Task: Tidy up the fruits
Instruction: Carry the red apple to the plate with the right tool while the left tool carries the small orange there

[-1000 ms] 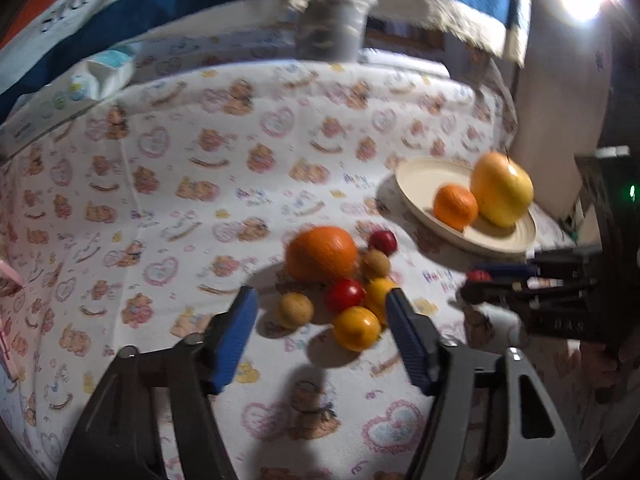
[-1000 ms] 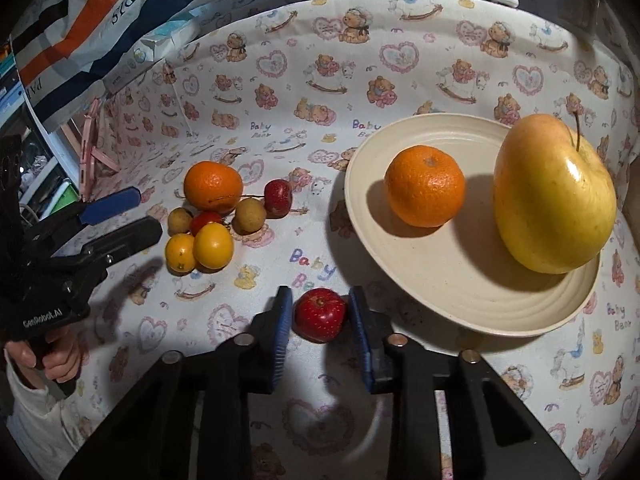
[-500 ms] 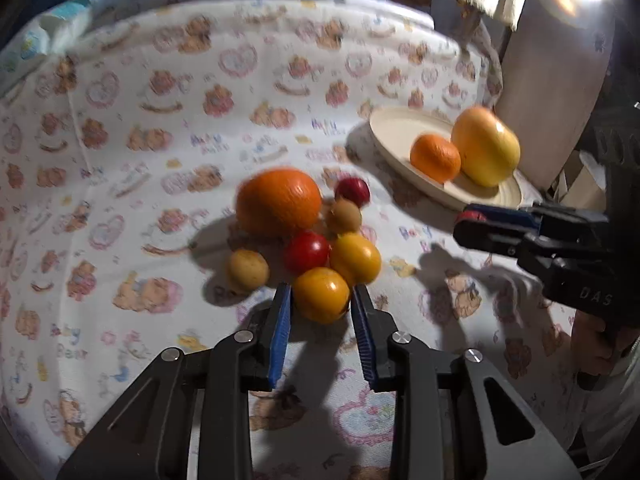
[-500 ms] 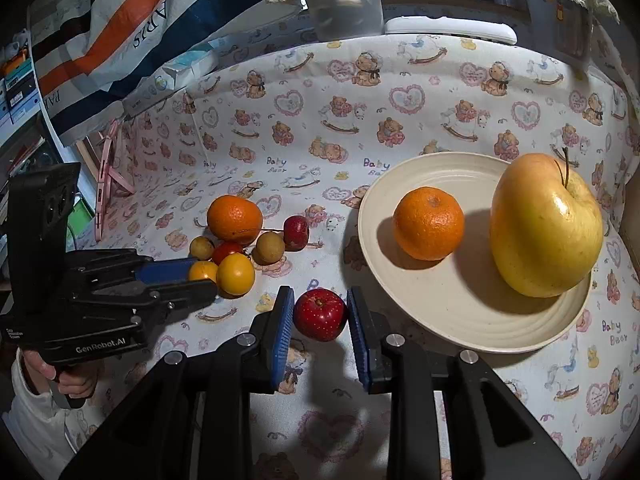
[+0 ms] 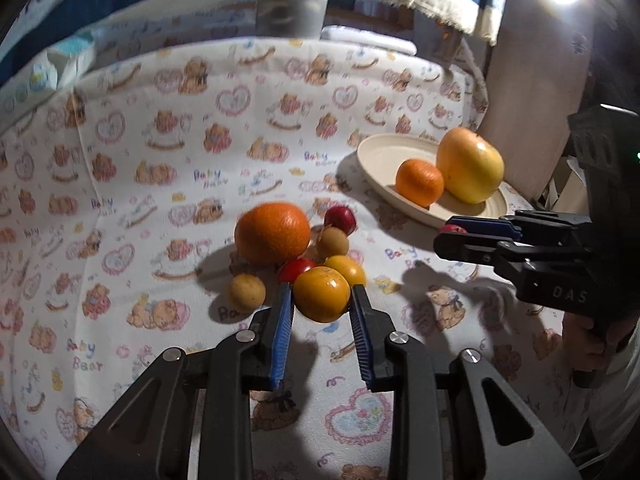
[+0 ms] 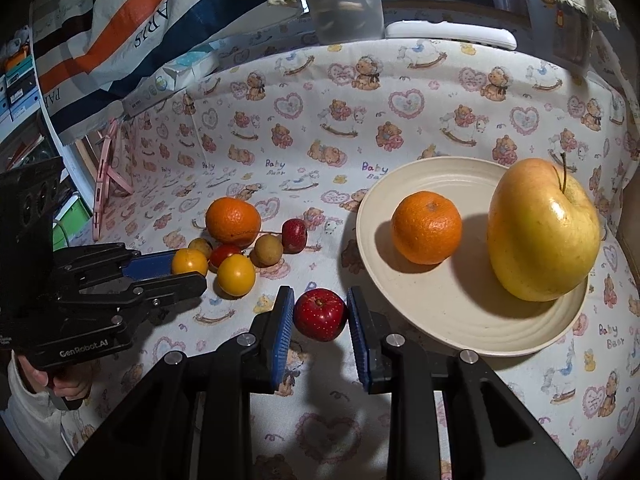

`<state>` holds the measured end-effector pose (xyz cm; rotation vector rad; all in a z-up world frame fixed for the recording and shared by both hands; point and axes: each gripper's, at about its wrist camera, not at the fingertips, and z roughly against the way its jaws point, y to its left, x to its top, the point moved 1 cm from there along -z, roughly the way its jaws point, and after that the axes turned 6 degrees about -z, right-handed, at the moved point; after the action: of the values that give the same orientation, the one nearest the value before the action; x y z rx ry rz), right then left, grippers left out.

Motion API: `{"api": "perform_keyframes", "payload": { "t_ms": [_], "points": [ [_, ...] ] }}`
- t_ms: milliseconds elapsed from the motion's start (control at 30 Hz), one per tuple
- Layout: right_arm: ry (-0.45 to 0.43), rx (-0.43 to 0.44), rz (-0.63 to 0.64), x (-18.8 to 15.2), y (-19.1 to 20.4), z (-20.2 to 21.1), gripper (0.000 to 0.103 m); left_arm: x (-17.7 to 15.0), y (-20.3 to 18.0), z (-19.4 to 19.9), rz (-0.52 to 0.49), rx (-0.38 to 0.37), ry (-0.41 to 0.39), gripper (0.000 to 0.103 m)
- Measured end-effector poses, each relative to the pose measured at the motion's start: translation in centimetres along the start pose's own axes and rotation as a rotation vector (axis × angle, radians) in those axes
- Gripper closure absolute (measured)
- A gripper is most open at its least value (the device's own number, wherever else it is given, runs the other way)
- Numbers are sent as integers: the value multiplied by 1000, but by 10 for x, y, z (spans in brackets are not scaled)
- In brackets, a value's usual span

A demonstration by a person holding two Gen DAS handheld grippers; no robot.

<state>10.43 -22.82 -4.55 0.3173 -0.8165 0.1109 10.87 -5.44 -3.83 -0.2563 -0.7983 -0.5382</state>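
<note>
1. Teddy-bear cloth (image 6: 320, 152) printed "Baby Bear" covers your table; the striped fabric (image 6: 120, 24) behind reads "ARIS".
2. Your left gripper (image 5: 322, 304) is closing, pinching the yellow-orange fruit (image 5: 321, 294); "GenRobot.AI" marks its body.
3. Your right gripper (image 6: 320, 314), marked "DAS", pinches the small red apple (image 6: 319, 314).
4. Judging by this, the plate (image 6: 460, 320) lies just right of that apple, so your right hand is nearer.

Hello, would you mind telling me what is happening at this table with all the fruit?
A person with a gripper in each hand is sorting fruit on a teddy-bear cloth. The left gripper, jaws closing, pinches a yellow fruit at the edge of a small fruit pile. The right gripper is shut on a small red apple beside the plate, which already holds an orange and a big yellow apple.
</note>
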Motion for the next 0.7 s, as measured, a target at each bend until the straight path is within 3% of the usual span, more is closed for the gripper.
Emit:
{"api": "perform_keyframes", "payload": {
  "t_ms": [333,433,700],
  "points": [
    [-161,9,-77,11,-13,31,75,7,1,34,-18,117,-204,76],
    [-214,-4,-85,13,-15,41,75,7,5,47,-2,118,-268,76],
    [-304,-81,-108,17,-22,58,75,9,9,56,22,106,-303,76]
  ]
}}
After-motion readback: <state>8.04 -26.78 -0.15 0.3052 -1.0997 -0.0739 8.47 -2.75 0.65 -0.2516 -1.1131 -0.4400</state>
